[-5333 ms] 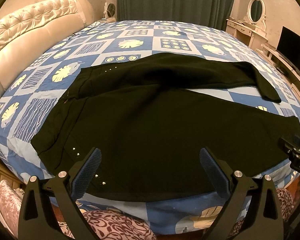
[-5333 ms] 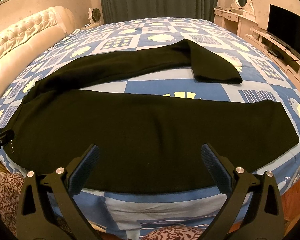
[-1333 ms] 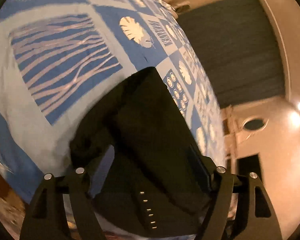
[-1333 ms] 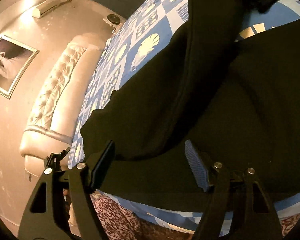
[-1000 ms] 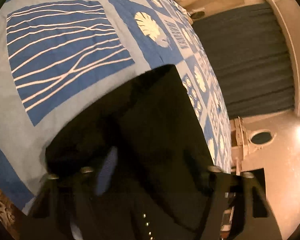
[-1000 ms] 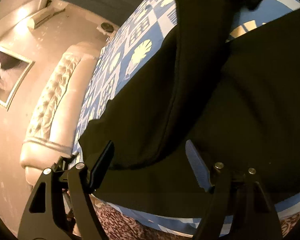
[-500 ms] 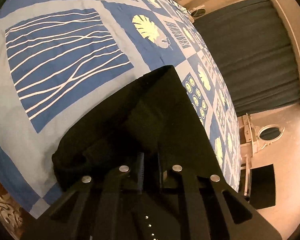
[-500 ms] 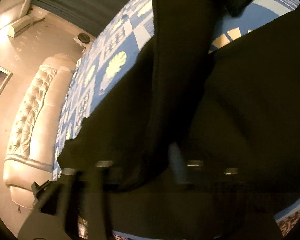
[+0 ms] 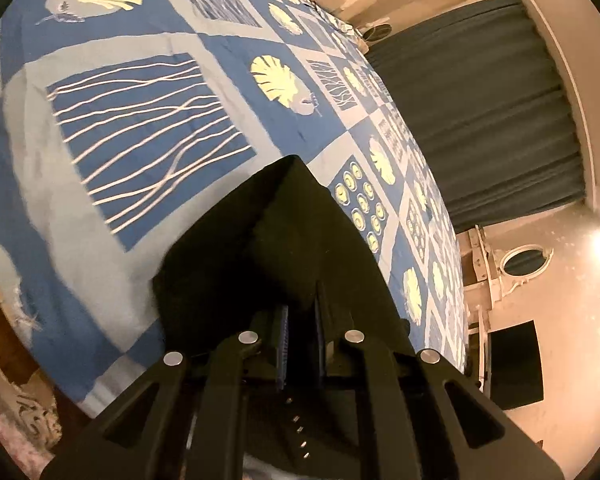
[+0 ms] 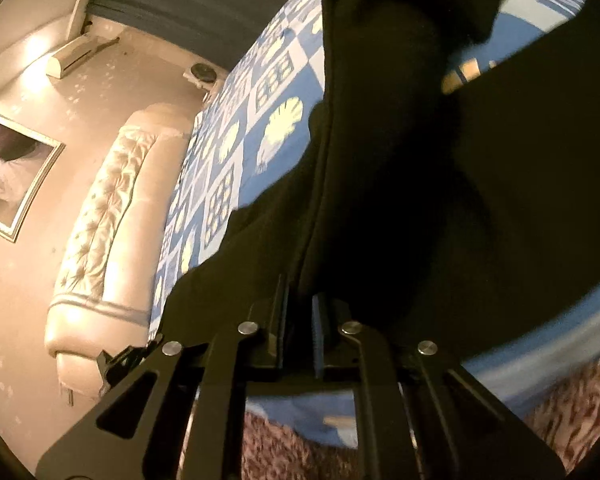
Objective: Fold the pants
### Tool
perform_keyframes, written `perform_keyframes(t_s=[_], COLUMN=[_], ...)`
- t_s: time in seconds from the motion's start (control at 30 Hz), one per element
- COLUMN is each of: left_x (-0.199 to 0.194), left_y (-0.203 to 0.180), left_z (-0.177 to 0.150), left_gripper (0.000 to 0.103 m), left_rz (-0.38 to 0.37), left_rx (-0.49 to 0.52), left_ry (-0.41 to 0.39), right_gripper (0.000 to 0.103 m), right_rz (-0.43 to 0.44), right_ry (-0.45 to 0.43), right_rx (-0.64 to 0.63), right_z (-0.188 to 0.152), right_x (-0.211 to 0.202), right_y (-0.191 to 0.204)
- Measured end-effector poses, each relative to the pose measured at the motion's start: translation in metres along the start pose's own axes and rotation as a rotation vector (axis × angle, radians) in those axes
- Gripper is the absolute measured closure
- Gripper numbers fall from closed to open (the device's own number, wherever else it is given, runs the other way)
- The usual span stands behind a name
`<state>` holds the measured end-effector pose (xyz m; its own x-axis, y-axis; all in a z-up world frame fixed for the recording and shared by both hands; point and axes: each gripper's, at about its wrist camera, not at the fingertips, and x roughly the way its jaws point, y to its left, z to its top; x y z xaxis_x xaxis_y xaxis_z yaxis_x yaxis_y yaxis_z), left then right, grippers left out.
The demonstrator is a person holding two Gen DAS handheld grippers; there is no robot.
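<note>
On the blue patterned bedspread [image 9: 100, 208] the black pants [image 9: 284, 240] are barely started: both edges pinched, no fold laid yet, all folding left (judging by the legs lying apart in the right view). Left gripper [image 9: 300, 344] is clamped on a raised corner near the waist studs. Right gripper [image 10: 300, 332], jaws just closed, pinches the near leg's edge, cloth tenting from its tips.

Black pants [image 9: 300, 240], soft matte fabric, spread on the bed, partly lifted. Left wrist view: waistband end is pulled up into a peaked tent, a row of small silver studs [image 9: 296, 428] showing low on it. Right wrist view: the pants [image 10: 400, 200] have one leg bunched and raised in a vertical fold, the other leg flat across the bed beyond.
</note>
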<state>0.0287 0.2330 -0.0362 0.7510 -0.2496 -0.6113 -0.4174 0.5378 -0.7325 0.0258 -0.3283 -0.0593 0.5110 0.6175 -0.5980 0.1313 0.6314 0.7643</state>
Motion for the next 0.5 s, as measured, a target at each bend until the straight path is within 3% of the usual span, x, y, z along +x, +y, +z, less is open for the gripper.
perform_keyframes(t_s=[0.2, 0.4, 0.5], left_x=[-0.008, 0.002, -0.002], left_y=[0.029, 0.049, 0.045], left_z=[-0.010, -0.021, -0.022], left_gripper=[0.092, 0.090, 0.086], left_rz=[0.036, 0.074, 0.082], left_rx=[-0.029, -0.027, 0.019], left_ry=[0.020, 0.049, 0.034], right_gripper=[0.094, 0.094, 0.077], right_rz=[-0.041, -0.076, -0.063], right_ry=[0.073, 0.098, 0.096], right_rx=[0.014, 0.049, 0.054], right_z=[-0.033, -0.041, -0.041], right_x=[0.001, 0.011, 0.007], right_y=[-0.017, -0.031, -0.027])
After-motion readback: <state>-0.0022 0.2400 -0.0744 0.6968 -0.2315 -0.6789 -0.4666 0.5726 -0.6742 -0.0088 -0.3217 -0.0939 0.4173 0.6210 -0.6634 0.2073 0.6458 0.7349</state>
